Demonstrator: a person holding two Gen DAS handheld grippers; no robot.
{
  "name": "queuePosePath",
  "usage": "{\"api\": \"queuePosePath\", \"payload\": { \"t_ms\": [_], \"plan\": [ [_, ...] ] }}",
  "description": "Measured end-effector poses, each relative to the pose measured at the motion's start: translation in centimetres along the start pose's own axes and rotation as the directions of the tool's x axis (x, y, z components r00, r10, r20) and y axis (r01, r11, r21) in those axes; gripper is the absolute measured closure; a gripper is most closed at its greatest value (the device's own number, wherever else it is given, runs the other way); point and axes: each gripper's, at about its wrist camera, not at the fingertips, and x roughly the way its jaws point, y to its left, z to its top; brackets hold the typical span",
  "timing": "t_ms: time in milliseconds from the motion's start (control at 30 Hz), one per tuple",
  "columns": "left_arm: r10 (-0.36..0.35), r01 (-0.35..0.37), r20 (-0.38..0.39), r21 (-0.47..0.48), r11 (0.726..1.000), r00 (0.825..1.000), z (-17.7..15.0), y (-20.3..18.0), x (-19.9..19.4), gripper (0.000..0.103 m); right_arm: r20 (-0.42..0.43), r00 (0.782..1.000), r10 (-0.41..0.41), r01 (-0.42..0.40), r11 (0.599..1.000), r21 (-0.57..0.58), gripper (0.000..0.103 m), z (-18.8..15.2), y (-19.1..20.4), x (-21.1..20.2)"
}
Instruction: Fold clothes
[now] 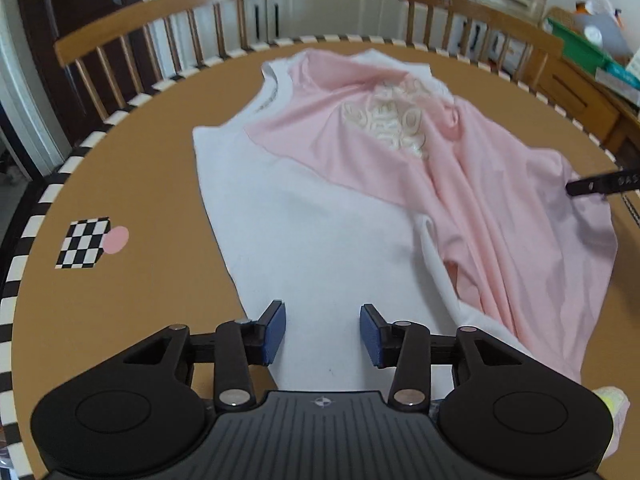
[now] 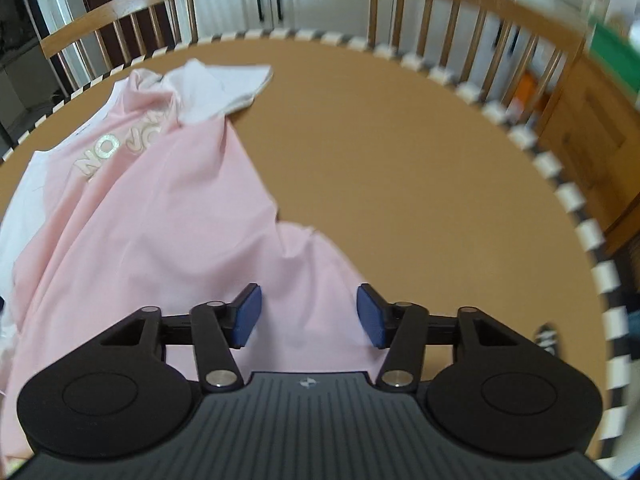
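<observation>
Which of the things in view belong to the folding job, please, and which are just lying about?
For the job:
- pink and white shirt, spread partly folded on the table
- left tongs, open above the white part
- right tongs, open above the pink part

Just lying about:
- checkerboard marker
- wooden chairs
- green bin

Both wrist views look steeply down, sharing the shirt [image 1: 320, 216].
</observation>
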Motion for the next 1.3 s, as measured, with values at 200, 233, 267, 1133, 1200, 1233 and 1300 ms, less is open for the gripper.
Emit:
{"api": "queuePosePath", "payload": {
  "t_ms": [200, 233, 267, 1133, 1200, 1233, 1300],
  "plan": [
    [0.06, -0.063, 0.037, 0.096, 0.993, 0.998, 0.9, -1.2, 0.5, 0.1, -0.047, 0.997, -0.06, 0.055, 0.994, -0.095, 0.101, -1.7, 1.4, -1.5],
    [0.084, -0.09, 0.046, 0.152, 0.984, 0.995, 1.2, -1.4, 0.8, 0.101, -0.054, 0.996, -0.067, 0.06, 0.992, -0.114, 0.101, -2.3, 1.6, -2.0],
    [0.116, -0.126, 0.06, 0.213, 0.969, 0.991, 1.5, -1.6, 1.3, 0.101, -0.063, 0.996, -0.065, 0.057, 0.99, -0.13, 0.101, -3.3, 1.9, -2.9],
    [0.231, -0.325, 0.243, 0.5, 0.803, 0.942, 13.9, 8.0, 8.7, 0.074, 0.06, 0.998, -0.015, 0.015, 1.0, 0.0, 0.058, -4.7, 3.8, -12.0],
    [0.247, -0.324, 0.217, 0.496, 0.805, 0.945, 14.1, 8.5, 9.7, 0.074, 0.08, 0.997, -0.012, 0.01, 1.0, 0.025, 0.059, -2.6, 2.8, -9.8],
    [0.258, -0.327, 0.204, 0.491, 0.808, 0.944, 14.2, 8.7, 10.3, 0.074, 0.089, 0.996, -0.008, 0.005, 0.999, 0.037, 0.059, -1.5, 2.3, -8.6],
    [0.271, -0.331, 0.192, 0.472, 0.817, 0.943, 13.9, 8.9, 11.0, 0.075, 0.076, 0.997, -0.033, 0.03, 0.999, 0.043, 0.059, -0.2, 2.1, -6.5]
  ]
}}
